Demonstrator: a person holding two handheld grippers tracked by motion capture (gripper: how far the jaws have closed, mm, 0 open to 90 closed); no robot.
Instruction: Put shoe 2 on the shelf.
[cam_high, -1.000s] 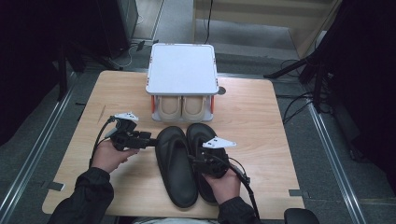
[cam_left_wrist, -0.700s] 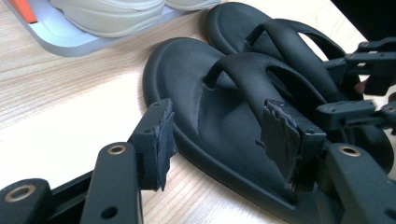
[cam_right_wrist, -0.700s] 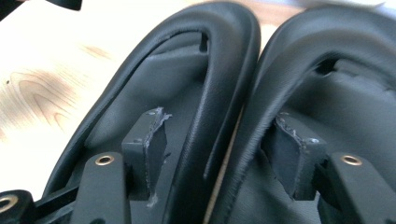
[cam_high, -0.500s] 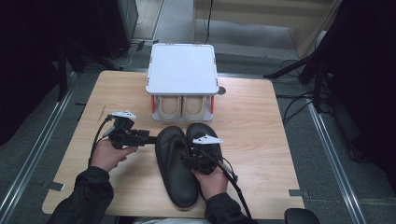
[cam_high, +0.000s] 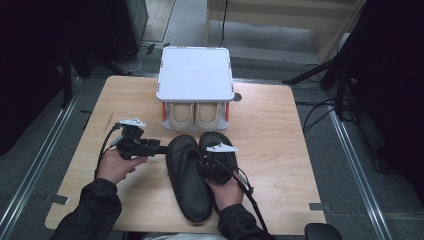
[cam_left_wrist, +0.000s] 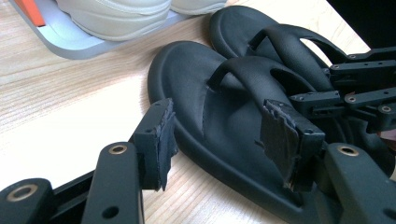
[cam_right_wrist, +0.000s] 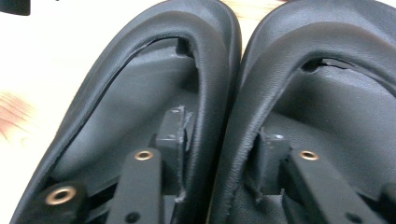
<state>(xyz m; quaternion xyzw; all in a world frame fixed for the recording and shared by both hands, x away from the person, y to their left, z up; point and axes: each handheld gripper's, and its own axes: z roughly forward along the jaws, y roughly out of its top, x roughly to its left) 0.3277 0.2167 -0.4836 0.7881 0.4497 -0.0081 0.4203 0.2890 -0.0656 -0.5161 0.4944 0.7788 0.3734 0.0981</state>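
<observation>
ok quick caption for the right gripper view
Right gripper closing on the adjoining straps of two black sandals, one jaw inside each.

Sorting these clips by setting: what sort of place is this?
Probably a lab or recording workspace, not a home: a bare wooden table on a metal-framed stand, cables across grey floor, and a small shoe rack set out like a prop.

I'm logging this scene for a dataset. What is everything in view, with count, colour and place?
black flip-flops: two, black, side by side at the table's near middle
beige shoes: two, beige, on the rack's lower shelf
shoe rack: one, grey-white top with orange posts, at the table's far middle
wooden table: one, light wood
left gripper: one, black, jaws open astride the left flip-flop's edge
right gripper: one, black, a jaw under each flip-flop's strap, jaws just closing on the two inner straps
hands: two, dark sleeves, at the table's near edge
</observation>
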